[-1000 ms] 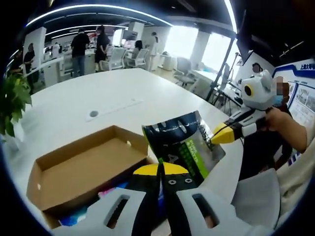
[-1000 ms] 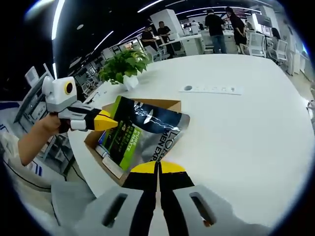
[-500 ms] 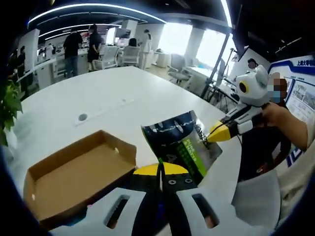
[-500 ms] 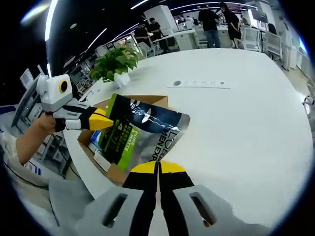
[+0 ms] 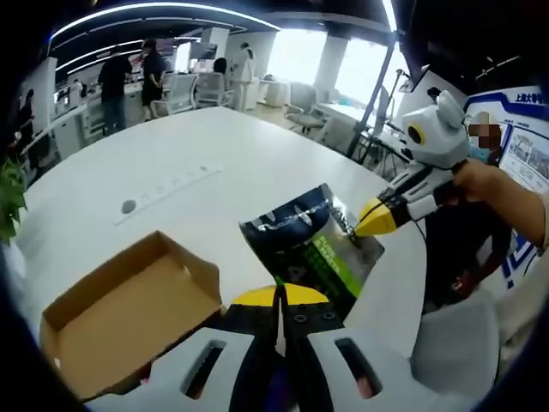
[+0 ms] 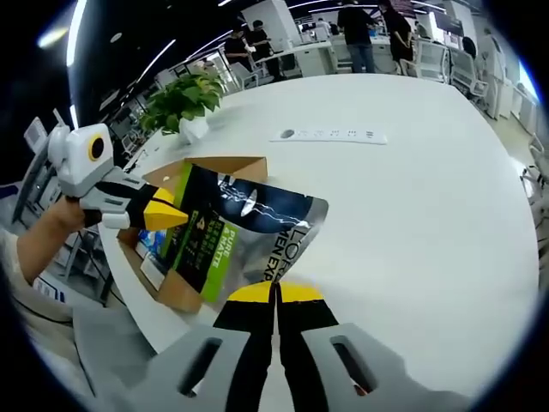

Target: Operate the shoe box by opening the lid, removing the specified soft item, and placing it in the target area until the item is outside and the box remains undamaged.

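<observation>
Both grippers pinch a silver-and-green pouch (image 6: 240, 236) by opposite edges: the right gripper (image 6: 276, 292) low in its view's centre, the left gripper (image 6: 176, 215) at mid-left. The pouch hangs above a white table (image 6: 412, 197), half hiding the open cardboard shoe box (image 5: 120, 305). Upper left, a potted plant (image 6: 184, 99); beyond, office desks and people (image 6: 360, 21), blurred.

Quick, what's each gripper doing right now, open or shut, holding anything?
Left gripper: shut on one edge of the foil pouch.
Right gripper: shut on the pouch's opposite edge; the pouch is held above the table.
</observation>
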{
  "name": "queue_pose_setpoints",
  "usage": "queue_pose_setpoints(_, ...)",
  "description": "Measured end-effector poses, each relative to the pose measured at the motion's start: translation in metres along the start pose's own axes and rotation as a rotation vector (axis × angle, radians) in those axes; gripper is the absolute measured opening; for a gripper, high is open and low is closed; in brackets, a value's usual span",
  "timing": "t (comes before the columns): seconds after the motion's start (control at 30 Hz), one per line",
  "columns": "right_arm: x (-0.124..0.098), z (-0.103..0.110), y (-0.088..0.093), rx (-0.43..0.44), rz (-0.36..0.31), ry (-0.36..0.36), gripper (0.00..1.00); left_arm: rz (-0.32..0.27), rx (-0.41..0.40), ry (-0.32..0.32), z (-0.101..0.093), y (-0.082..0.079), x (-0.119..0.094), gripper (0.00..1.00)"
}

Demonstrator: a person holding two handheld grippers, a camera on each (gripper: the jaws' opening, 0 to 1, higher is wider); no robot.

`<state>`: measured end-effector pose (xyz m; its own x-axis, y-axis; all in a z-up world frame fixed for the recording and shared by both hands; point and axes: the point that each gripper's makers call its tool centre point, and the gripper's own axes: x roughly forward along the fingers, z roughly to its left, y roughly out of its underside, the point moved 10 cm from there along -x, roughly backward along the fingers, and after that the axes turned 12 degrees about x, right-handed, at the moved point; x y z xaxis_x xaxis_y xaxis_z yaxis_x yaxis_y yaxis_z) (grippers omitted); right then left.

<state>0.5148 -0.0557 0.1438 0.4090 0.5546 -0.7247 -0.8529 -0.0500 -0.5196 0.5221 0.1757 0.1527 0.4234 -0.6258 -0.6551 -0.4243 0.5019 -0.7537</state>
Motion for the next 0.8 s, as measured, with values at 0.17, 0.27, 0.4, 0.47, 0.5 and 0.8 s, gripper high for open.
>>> queue_pose_setpoints(0.17,0.007,-0.006,0.000,-0.015,0.022,0.026,0.00,0.058,0.058,0.007,-0.001,0.004,0.014,0.00)
queue_pose_setpoints(0.27,0.013,-0.010,0.000,-0.018,0.036,0.038,0.00,0.097,0.084,0.016,-0.001,0.007,0.023,0.00)
queue_pose_setpoints(0.4,0.020,-0.014,0.001,-0.018,0.048,0.050,0.00,0.146,0.130,0.013,-0.001,0.009,0.032,0.00)
queue_pose_setpoints(0.47,0.023,-0.015,0.001,-0.030,0.054,0.063,0.00,0.164,0.151,0.018,-0.001,0.010,0.036,0.00)
queue_pose_setpoints(0.5,0.025,-0.015,0.001,-0.036,0.054,0.069,0.00,0.170,0.155,0.018,-0.001,0.011,0.038,0.00)
queue_pose_setpoints(0.8,0.035,-0.023,0.001,-0.056,0.048,0.118,0.00,0.249,0.243,0.026,-0.005,0.015,0.058,0.00)
